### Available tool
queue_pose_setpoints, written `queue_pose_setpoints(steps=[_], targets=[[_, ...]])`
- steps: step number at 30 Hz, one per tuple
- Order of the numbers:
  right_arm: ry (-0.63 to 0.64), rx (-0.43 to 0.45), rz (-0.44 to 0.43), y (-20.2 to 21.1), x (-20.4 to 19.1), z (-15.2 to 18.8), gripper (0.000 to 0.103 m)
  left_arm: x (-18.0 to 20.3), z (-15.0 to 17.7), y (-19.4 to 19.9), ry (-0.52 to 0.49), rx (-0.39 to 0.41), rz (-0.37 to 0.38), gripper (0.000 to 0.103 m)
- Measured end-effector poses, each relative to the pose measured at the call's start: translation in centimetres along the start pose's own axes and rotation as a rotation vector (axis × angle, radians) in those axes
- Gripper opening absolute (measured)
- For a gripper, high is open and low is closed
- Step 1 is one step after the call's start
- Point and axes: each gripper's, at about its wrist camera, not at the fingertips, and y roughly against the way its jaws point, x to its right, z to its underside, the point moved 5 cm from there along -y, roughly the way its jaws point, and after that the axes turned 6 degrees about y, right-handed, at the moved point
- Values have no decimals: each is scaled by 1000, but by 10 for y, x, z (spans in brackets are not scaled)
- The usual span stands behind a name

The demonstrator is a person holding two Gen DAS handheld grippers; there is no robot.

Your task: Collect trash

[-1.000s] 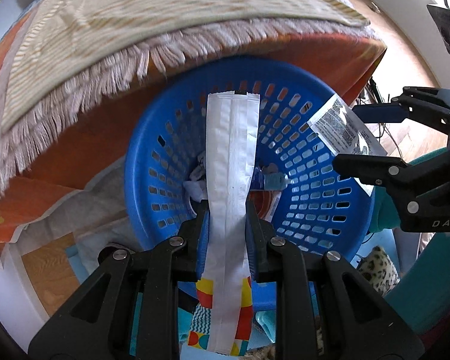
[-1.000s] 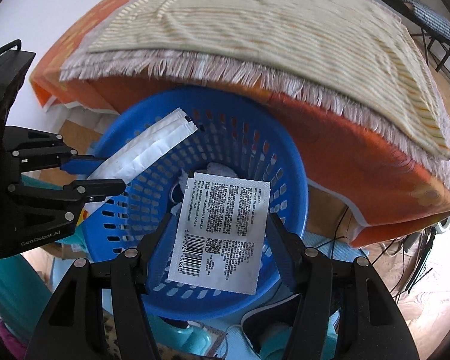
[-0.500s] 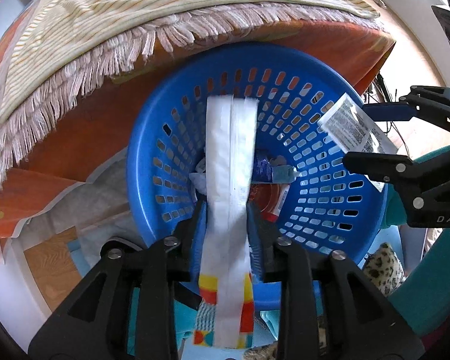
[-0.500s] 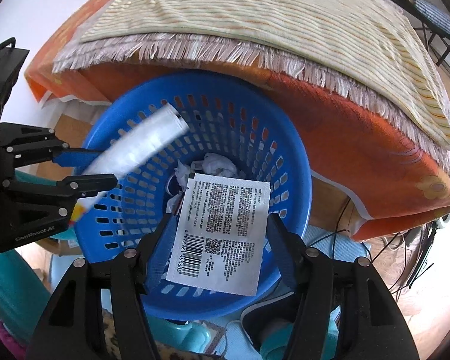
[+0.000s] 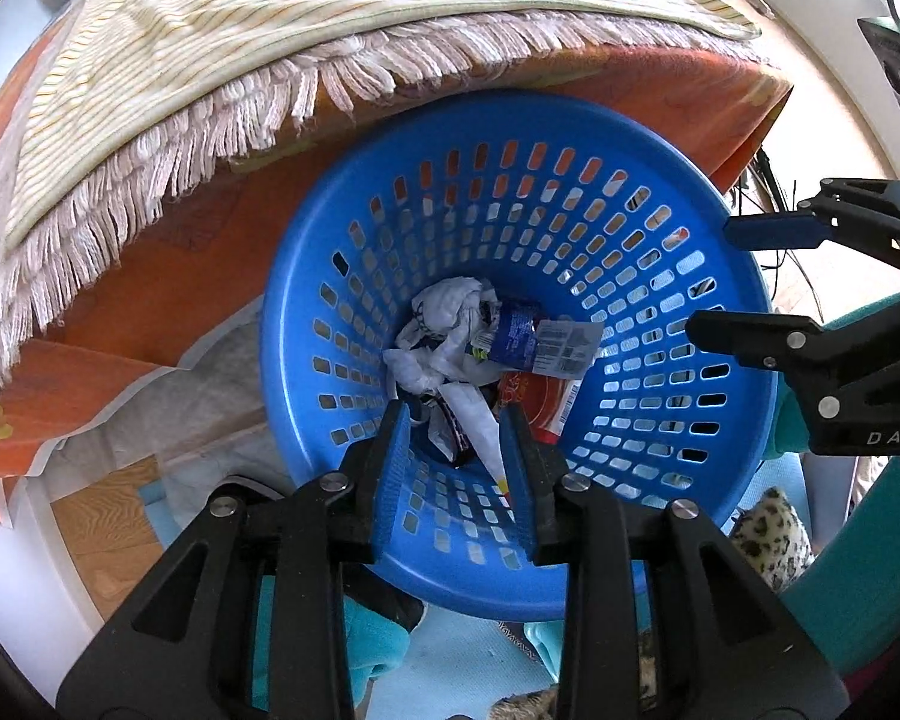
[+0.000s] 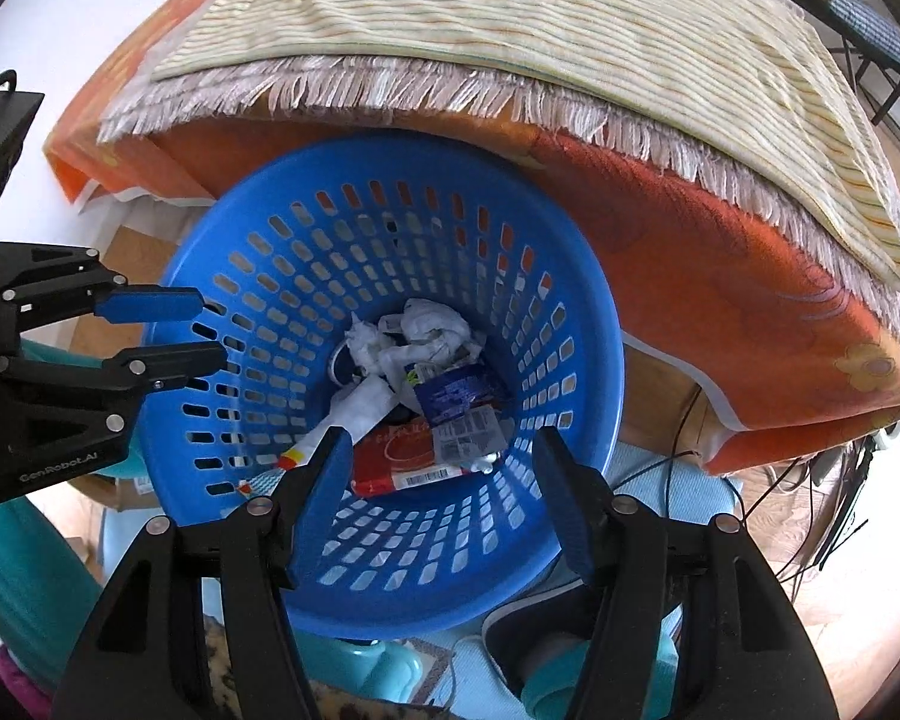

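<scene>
Both left gripper [image 5: 456, 456] and right gripper [image 6: 444, 486] spread, empty over blue basket [image 5: 744, 468]; light wrappers [image 6: 432, 420] inside could spill if rim bumped

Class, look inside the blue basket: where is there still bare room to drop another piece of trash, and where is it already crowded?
The blue basket has bare slotted wall all round above the pile, widest on the side toward the fringed mat. The bottom is crowded: crumpled white tissue, a dark blue wrapper and a red packet overlap there. Both grippers, left and right, hang open and empty over the near rim.
</scene>
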Motion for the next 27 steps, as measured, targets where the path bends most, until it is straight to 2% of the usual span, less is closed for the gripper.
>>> queue_pose_setpoints(steps=[9, 27], targets=[[0, 51, 19, 22, 0, -12, 62, -2, -13, 20, 19, 38, 14, 31], [20, 289, 94, 118, 8, -62, 65, -12, -72, 109, 41, 252, 10, 31]])
